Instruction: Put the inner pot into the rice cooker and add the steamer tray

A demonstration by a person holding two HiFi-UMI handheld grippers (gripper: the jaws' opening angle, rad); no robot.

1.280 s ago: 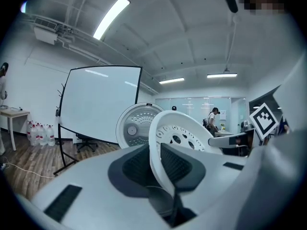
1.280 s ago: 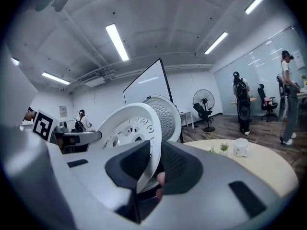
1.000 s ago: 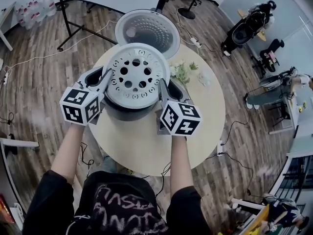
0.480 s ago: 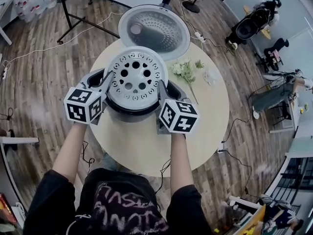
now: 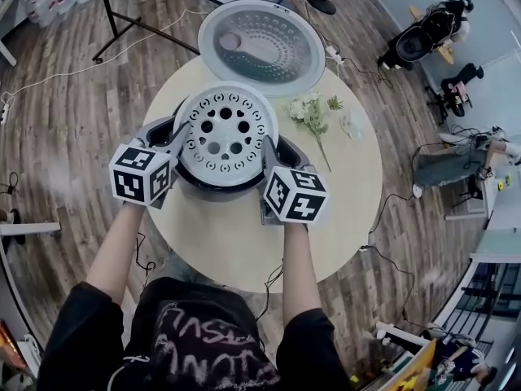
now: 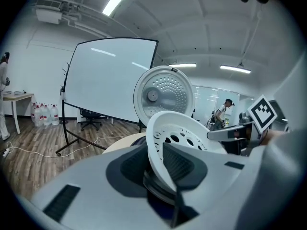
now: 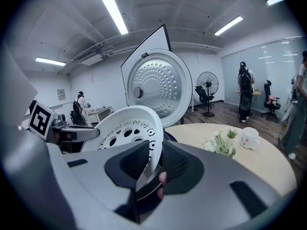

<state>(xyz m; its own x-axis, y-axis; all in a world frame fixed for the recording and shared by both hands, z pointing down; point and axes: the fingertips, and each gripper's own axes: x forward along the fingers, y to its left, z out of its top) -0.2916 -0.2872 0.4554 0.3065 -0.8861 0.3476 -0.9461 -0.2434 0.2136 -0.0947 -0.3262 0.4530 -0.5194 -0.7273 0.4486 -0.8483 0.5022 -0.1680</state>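
While hovering at the mouth of the dark grey rice cooker [image 5: 218, 192], pinching the white perforated plastic steamer tray [image 5: 226, 133] from both sides, holding it level over the opening. Left gripper [image 5: 181, 134] on the left rim, with jaws just now easing apart, rim between the pads and touching them. Right gripper [image 5: 269, 147] clamped on the right rim (thin edge squeezed between dark pads). Just under the tray, metal rim of the inner pot [image 6: 149, 187]. Behind, round silver lid [image 5: 260, 46] standing open. White flowers [image 5: 309, 114] lying on the round beige tabletop [image 5: 342, 210].
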